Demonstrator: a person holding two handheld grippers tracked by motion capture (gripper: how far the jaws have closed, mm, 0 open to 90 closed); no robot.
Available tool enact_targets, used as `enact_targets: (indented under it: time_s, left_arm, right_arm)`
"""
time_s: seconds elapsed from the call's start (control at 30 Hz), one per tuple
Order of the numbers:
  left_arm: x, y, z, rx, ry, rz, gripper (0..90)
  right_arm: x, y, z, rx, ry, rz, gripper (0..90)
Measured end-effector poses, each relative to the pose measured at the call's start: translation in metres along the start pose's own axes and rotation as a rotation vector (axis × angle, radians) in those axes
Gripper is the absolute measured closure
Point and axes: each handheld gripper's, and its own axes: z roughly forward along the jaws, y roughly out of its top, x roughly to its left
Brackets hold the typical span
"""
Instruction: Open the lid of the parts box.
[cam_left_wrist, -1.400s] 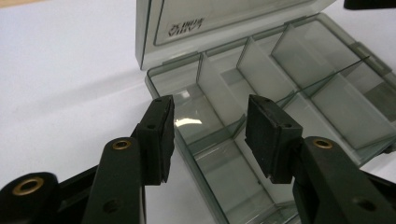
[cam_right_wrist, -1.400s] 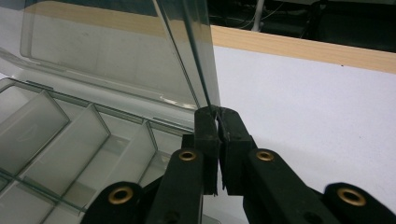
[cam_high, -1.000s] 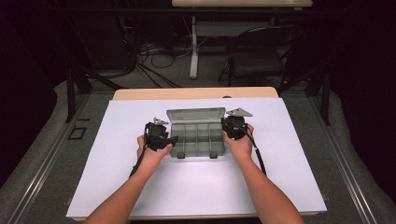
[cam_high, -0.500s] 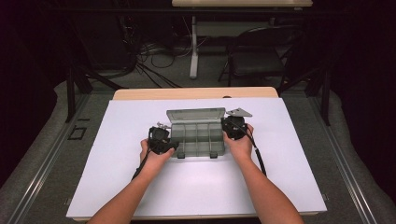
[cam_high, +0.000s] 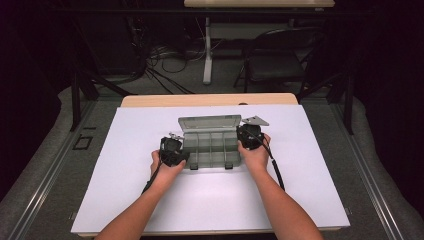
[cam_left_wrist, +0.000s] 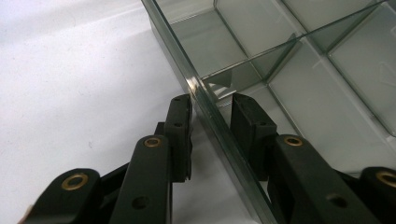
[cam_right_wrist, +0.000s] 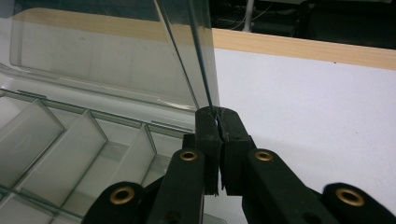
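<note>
Two grippers flank the clear compartment box (cam_high: 210, 148) mid-worktop (cam_high: 125, 200). The left gripper (cam_left_wrist: 210, 126) has slid down toward the box's near left corner, its jaws spread astride the side wall; the right gripper (cam_right_wrist: 218, 122) stays pinched on the raised lid (cam_right_wrist: 102, 60), seemingly steadying it open.

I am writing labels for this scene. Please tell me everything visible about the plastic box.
The plastic box is clear, grey-tinted, with divided compartments that look empty. It sits on the white table, lid raised at the far side. The left gripper straddles its side wall, jaws apart. The right gripper is pinched on the lid's edge.
</note>
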Motion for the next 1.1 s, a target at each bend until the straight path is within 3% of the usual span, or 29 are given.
enact_targets:
  time_s: [0.43, 1.1]
  left_arm:
    - [0.000, 0.000, 0.000, -0.003, 0.005, -0.008, 70.2]
    - [-0.001, 0.000, 0.001, -0.006, 0.011, -0.020, 71.0]
  right_arm:
    - [0.004, 0.007, 0.005, 0.019, -0.050, 0.019, 89.3]
    - [-0.006, 0.026, 0.024, 0.104, -0.026, 0.100, 90.0]
